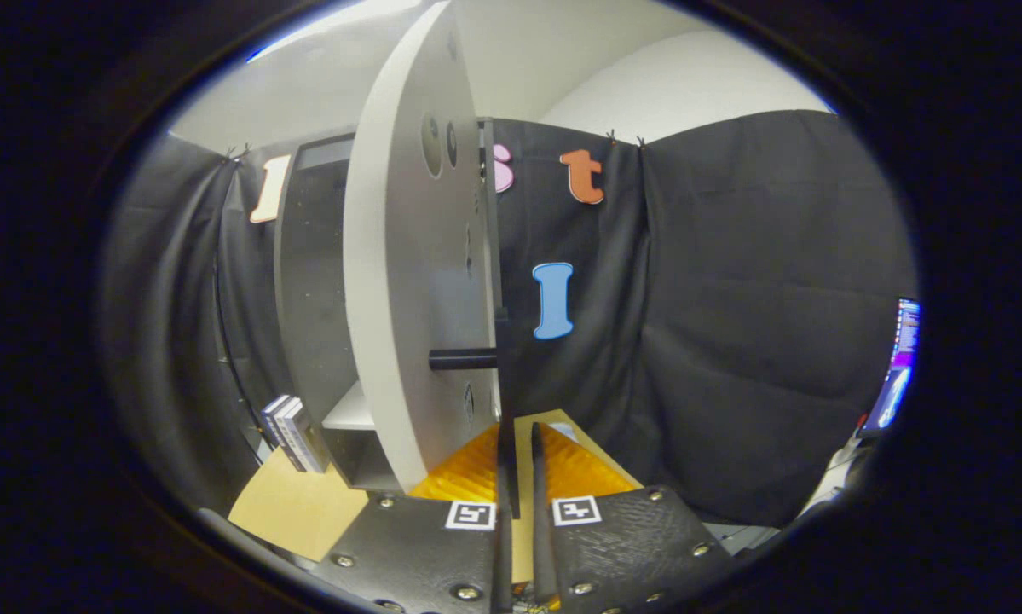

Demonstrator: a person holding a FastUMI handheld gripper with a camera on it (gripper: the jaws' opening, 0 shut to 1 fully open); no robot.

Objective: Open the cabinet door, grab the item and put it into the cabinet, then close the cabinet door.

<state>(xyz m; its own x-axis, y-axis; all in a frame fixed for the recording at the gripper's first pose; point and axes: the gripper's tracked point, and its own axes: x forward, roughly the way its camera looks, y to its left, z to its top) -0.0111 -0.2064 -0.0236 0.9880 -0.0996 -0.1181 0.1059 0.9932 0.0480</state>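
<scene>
Your gripper (517, 443) sits lowest and nearest, its two fingers drawn almost together with only a narrow slot between them, and the thin dark vertical bar of the door handle (504, 401) runs down into that slot; you cannot tell for sure that both fingers press on it, though they look closed around it. Just above the fingertips, a short dark post joins that handle to the cabinet door (417, 281), a pale grey panel swung partly open and seen nearly edge-on, with two round holes near its top. Left of the door stands the cabinet (314, 281), its dark interior open, with a light shelf visible low down beside the door's lower edge. The item (293, 433), a small boxed pack standing on end, rests on the tan tabletop (293, 507) just left of the cabinet's foot, outside it. Beyond the door, the black cloth wall (732, 324) hangs, and far right of it a lit screen (898, 367) glows.
</scene>
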